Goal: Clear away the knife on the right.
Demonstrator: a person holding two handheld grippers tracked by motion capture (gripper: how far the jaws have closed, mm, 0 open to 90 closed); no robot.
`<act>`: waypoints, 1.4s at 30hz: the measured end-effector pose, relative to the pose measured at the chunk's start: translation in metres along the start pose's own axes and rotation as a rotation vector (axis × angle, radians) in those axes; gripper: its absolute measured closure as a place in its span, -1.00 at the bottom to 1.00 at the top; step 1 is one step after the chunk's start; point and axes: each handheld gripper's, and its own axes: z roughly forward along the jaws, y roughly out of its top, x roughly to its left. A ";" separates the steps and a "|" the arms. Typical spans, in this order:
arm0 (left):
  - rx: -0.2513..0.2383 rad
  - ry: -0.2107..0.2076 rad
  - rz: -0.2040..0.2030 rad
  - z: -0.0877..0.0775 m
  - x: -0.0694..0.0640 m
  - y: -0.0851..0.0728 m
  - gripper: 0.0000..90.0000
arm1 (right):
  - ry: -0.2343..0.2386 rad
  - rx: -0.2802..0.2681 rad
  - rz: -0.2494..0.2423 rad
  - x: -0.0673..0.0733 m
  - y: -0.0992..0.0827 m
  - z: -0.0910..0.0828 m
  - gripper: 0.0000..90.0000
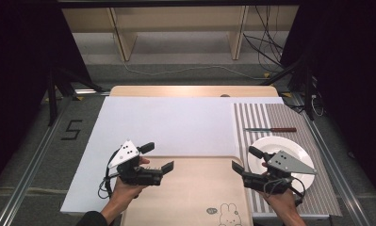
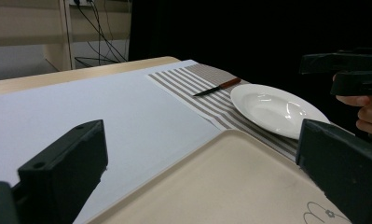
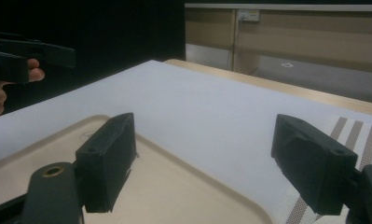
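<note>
two spread-jawed grippers, left gripper (image 1: 158, 158) and right gripper (image 1: 243, 160), grasp nothing over the beige tray (image 1: 195, 197); a white plate (image 1: 296, 148) and knife (image 1: 270, 129) lie on the striped mat (image 1: 265, 115) nearby.

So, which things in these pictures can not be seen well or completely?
- Tray: its near edge is cut off by the bottom of the high view.
- Rabbit drawing on the tray: partly cut by that same edge.
- White plate: its near part is hidden by the right gripper.
- Knife blade: too small to judge.
</note>
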 end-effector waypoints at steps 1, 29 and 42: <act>0.000 0.000 0.000 0.000 0.000 0.000 -0.95 | -0.001 0.001 0.001 0.000 0.000 0.000 -0.49; 0.000 0.001 0.001 0.000 0.001 0.000 -0.95 | -0.027 0.041 -0.059 -0.005 0.011 0.009 -0.52; -0.001 0.000 -0.007 0.000 0.001 0.000 -0.95 | -0.078 0.096 -0.070 -0.033 0.019 0.022 -0.53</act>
